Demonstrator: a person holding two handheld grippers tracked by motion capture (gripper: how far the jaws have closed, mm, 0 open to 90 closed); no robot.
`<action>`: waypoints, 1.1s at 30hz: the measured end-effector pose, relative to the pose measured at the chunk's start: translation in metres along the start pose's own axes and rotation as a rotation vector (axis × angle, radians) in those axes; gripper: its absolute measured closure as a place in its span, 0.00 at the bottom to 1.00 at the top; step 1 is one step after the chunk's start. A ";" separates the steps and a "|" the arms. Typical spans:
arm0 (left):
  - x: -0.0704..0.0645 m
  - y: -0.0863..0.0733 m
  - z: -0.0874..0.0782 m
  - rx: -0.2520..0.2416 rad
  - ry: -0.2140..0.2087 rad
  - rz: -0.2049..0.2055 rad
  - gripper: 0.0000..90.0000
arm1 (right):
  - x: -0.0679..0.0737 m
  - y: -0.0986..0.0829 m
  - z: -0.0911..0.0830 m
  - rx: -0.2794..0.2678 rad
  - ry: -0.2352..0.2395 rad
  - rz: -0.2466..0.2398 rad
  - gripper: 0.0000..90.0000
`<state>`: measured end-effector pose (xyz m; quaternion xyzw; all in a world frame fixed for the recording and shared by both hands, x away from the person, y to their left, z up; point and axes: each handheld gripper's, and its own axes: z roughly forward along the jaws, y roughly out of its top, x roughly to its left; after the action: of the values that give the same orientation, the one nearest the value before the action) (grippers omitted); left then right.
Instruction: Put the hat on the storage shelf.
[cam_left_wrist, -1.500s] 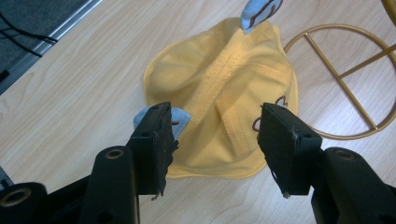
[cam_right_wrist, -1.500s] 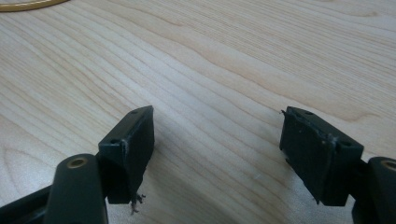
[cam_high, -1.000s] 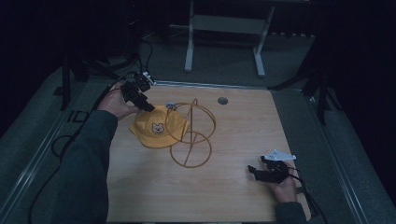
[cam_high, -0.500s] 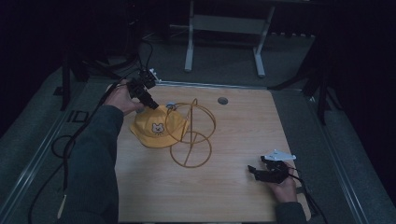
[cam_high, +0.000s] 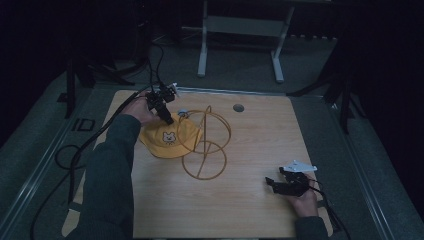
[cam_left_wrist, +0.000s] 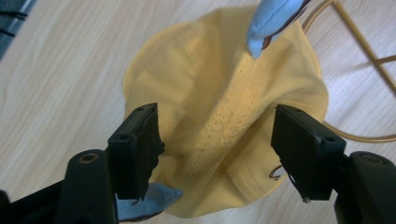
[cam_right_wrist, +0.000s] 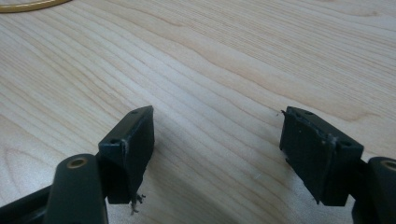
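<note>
Hovering over the yellow hat (cam_left_wrist: 219, 116), the left gripper (cam_left_wrist: 217, 140) had its jaws spread wide, one on each side of the crown. The hat lay on the wooden table (cam_high: 250, 210), touching the gold wire stand (cam_high: 205, 145) at its 3 o'clock. The right gripper (cam_right_wrist: 217, 149), at the table's 5 o'clock, gaped over bare wood.

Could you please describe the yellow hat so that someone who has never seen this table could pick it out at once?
Start at the wooden table and look to its far left part, where the left gripper hovers open. Just below it lies the yellow hat, a soft cloth cap leaning against the gold wire stand. A small cartoon animal face on its front and little blue ears set it apart from the bare metal rings beside it.
</note>
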<state>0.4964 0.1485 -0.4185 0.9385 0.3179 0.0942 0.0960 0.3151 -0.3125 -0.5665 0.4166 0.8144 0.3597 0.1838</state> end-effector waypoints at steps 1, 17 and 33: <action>0.000 0.000 0.001 0.011 0.003 0.006 0.40 | 0.000 0.000 0.000 0.000 0.000 0.000 0.29; -0.002 -0.009 -0.007 0.061 0.004 0.050 0.86 | 0.000 0.000 0.000 0.000 0.000 0.001 0.29; 0.007 -0.035 -0.044 0.045 -0.013 0.001 0.88 | 0.000 0.000 0.000 0.000 -0.002 -0.001 0.29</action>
<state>0.4710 0.1848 -0.3833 0.9412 0.3188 0.0812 0.0769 0.3150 -0.3123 -0.5665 0.4166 0.8145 0.3592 0.1845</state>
